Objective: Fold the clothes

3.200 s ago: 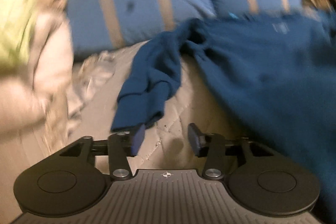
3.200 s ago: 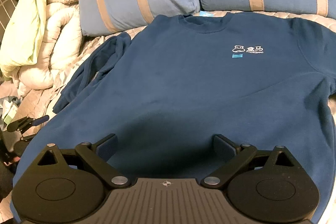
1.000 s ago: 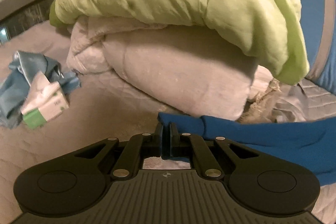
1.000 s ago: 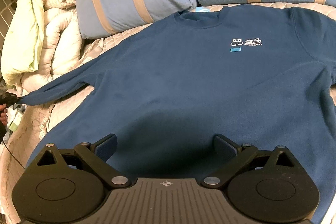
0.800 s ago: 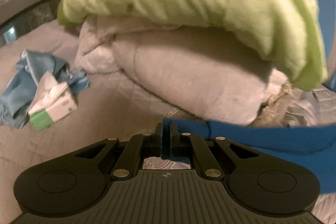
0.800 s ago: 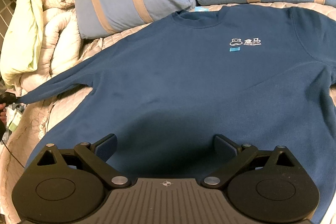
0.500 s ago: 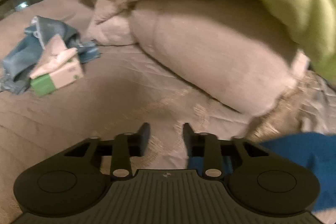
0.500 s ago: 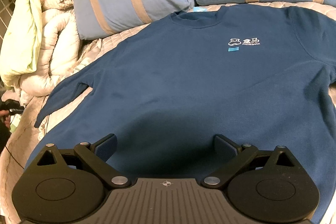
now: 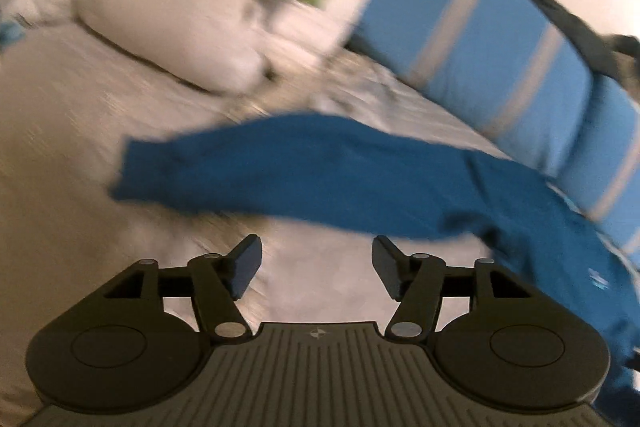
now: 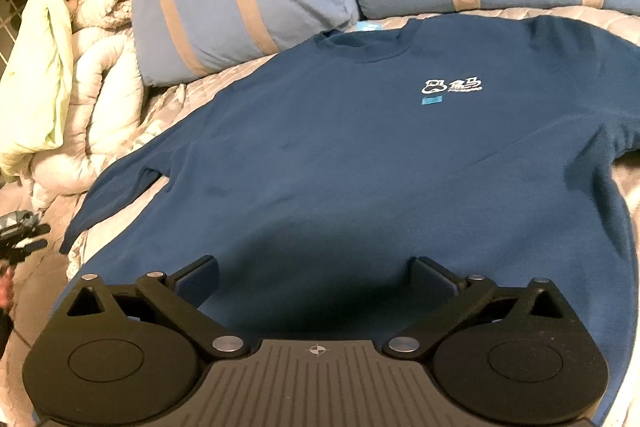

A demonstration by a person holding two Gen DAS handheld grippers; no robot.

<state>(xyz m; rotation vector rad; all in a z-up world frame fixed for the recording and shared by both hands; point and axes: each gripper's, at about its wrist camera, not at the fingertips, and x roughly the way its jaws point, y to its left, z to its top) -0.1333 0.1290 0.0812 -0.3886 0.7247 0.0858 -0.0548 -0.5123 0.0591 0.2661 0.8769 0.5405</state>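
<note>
A dark blue sweatshirt (image 10: 360, 163) with a small white chest logo lies flat, front up, on the bed. Its sleeve (image 9: 288, 175) stretches out to the left on the quilt, cuff end free. My left gripper (image 9: 316, 267) hovers just short of that sleeve, jaws opening, nothing between them; this view is blurred. In the right wrist view it shows small at the far left edge as the left gripper (image 10: 24, 235). My right gripper (image 10: 316, 279) stands open over the sweatshirt's lower hem area, its pads apart above the cloth.
Two blue pillows with tan stripes (image 10: 248, 11) lie along the head of the bed. A rolled white duvet with a pale green cover (image 10: 60, 79) is piled at the left, beside the sleeve. Quilted beige bedding (image 9: 72, 131) lies under everything.
My left gripper let go of the sleeve cuff and opened. It swung right and drew back, so the sleeve now lies spread on the quilt. The right gripper stayed still.
</note>
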